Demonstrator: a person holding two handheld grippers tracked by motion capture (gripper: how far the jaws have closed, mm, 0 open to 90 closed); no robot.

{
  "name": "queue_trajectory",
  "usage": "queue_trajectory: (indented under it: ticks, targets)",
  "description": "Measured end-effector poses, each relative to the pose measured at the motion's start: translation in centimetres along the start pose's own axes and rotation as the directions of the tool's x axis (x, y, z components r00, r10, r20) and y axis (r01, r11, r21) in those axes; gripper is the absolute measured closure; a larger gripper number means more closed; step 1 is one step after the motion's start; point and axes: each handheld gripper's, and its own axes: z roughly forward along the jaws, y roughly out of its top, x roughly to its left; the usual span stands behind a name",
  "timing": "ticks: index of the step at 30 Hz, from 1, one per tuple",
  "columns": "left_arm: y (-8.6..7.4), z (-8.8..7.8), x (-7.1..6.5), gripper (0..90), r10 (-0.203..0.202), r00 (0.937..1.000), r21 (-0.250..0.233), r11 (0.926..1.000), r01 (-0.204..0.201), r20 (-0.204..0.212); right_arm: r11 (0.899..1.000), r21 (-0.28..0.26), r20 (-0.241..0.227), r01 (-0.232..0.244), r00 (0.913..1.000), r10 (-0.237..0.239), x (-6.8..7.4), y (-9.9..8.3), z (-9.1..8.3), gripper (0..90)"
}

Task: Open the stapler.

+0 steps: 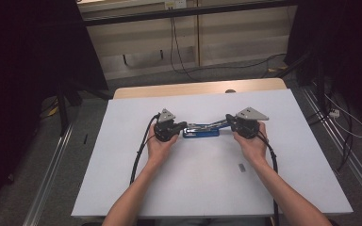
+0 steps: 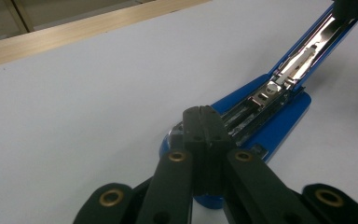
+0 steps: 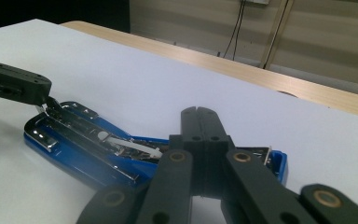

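At the centre of the white table [image 1: 122,188] lies a blue stapler [image 1: 201,133], swung open with its shiny metal staple channel exposed. The left gripper [image 1: 183,125] and right gripper [image 1: 228,120] both have jaws pressed together, each pinching part of it.

No text, label, brand or number can be read anywhere.

We see a blue stapler [image 1: 201,133] lying mid-table, hinged open: base flat on the white surface, its metal magazine exposed and the top arm [image 2: 307,56] raised.
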Motion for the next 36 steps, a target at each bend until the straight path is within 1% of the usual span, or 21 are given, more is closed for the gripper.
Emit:
queue_trajectory:
  ticks: [3, 6, 10, 15, 20, 23, 28, 31, 36]
  targets:
    - [0.0, 0.0, 0.0, 90.0, -0.008, 1.0000, -0.002, 1.0000, 0.008, 0.001, 1.000, 0.001, -0.009, -0.008, 0.9999, 0.008, -0.2, -0.1, -0.1, 90.0]
    - [0.0, 0.0, 0.1, 90.0, -0.008, 1.0000, -0.001, 1.0000, 0.008, 0.003, 1.000, 0.011, -0.013, -0.005, 0.9999, 0.005, -0.3, -0.2, -0.1, 90.0]
    - [0.0, 0.0, 0.1, 90.0, -0.006, 1.0000, 0.000, 1.0000, 0.006, 0.001, 1.000, 0.019, -0.012, -0.008, 0.9999, 0.008, -0.5, -0.4, -0.1, 90.0]
    - [0.0, 0.0, 0.0, 90.0, -0.014, 0.9999, 0.000, 0.9999, 0.014, 0.000, 0.999, 0.031, -0.010, -0.009, 0.9999, 0.010, -0.6, -0.7, -0.1, 90.0]
    - [0.0, 0.0, 0.1, 90.0, -0.020, 0.9998, -0.001, 0.9998, 0.020, 0.003, 0.998, 0.068, -0.017, 0.000, 0.9999, 0.001, -0.3, -1.4, 0.4, 90.0]
    - [0.0, 0.0, 0.1, 90.0, -0.024, 0.9997, 0.000, 0.9997, 0.024, 0.002, 0.998, 0.067, -0.015, 0.004, 0.9999, -0.003, -0.3, -1.4, 0.5, 90.0]
    - [0.1, 0.0, 0.0, 90.0, -0.026, 0.9996, 0.004, 0.9996, 0.026, -0.005, 0.998, 0.057, -0.015, -0.014, 0.9998, 0.015, -0.5, -1.4, 0.4, 90.0]
    - [0.1, 0.0, 0.0, 90.0, -0.030, 0.9995, 0.007, 0.9995, 0.030, -0.005, 0.999, 0.043, -0.024, -0.018, 0.9995, 0.020, -0.6, -1.2, 0.2, 90.0]
    - [0.4, -0.1, -0.1, 90.0, -0.036, 0.9993, 0.005, 0.9993, 0.036, -0.003, 0.999, 0.037, -0.036, -0.030, 0.9989, 0.031, -0.8, -1.2, 0.2, 90.0]
